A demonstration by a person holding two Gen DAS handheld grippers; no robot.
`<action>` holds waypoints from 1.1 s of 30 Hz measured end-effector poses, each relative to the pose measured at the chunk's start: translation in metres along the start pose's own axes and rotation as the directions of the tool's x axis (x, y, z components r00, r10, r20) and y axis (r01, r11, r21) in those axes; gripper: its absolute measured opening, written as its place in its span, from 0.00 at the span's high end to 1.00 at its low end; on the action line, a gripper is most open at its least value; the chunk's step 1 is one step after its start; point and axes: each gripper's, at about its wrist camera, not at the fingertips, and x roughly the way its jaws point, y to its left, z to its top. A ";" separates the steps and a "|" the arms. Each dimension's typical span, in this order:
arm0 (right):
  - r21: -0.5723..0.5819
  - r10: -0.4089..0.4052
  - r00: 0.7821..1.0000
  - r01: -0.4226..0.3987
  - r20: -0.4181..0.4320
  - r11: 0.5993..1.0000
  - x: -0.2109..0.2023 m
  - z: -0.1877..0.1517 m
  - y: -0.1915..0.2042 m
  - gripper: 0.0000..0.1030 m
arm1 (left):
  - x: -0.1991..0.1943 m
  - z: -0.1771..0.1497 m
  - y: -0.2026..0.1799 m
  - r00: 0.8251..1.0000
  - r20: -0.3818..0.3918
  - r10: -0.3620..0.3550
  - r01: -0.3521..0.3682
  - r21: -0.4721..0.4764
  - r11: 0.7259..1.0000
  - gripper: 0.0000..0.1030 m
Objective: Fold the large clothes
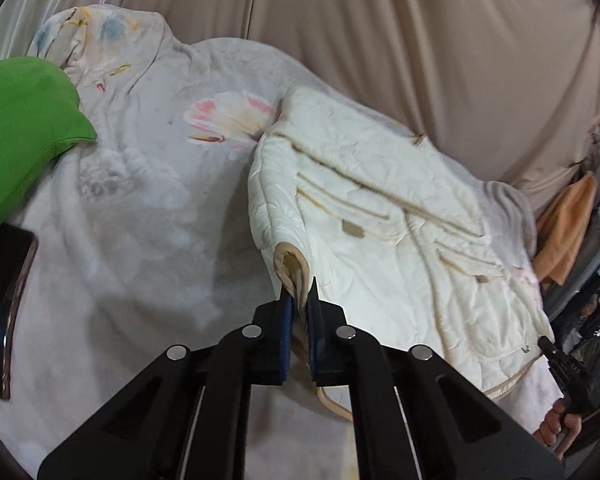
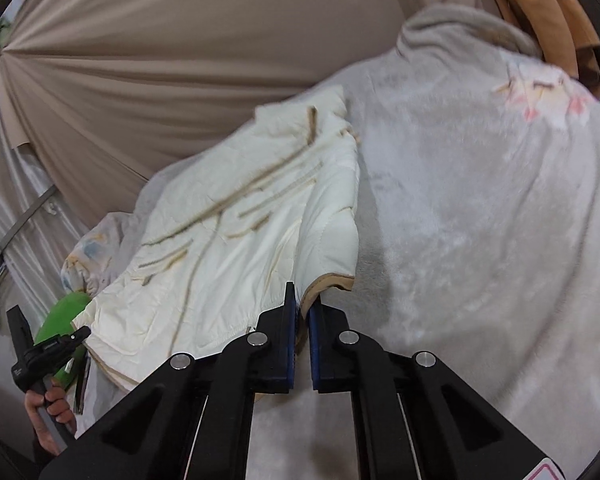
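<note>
A cream quilted jacket [image 1: 400, 220] with tan trim lies spread on a grey floral blanket [image 1: 140, 200]. My left gripper [image 1: 299, 296] is shut on a tan-edged sleeve cuff [image 1: 290, 264] at the jacket's near left side. In the right wrist view my right gripper [image 2: 302, 300] is shut on the other tan cuff [image 2: 328, 282] of the jacket [image 2: 240, 240]. The right gripper's handle and hand show in the left wrist view [image 1: 568, 372]. The left one shows in the right wrist view [image 2: 40, 360].
A green pillow [image 1: 24, 128] and a dark phone [image 1: 4, 304] lie at the blanket's left. An orange cloth [image 1: 568, 232] hangs at the right. Beige curtains [image 1: 380, 40] stand behind. The grey blanket [image 2: 480, 220] spreads to the right.
</note>
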 end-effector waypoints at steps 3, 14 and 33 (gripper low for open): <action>-0.020 0.041 0.998 -0.040 0.050 0.999 -0.048 -0.017 0.004 0.95 | -0.049 -0.019 -0.001 0.997 0.043 -0.069 0.068 0.014 0.998 0.95; -0.148 0.174 0.914 -0.127 0.368 0.981 -0.169 0.022 0.049 0.95 | -0.160 0.018 -0.063 0.920 0.333 -0.206 0.138 0.216 0.967 0.95; -0.006 -0.133 0.990 0.133 -0.041 0.991 0.157 0.112 -0.029 0.95 | 0.174 0.087 -0.049 0.959 -0.027 0.281 -0.265 0.257 0.929 0.92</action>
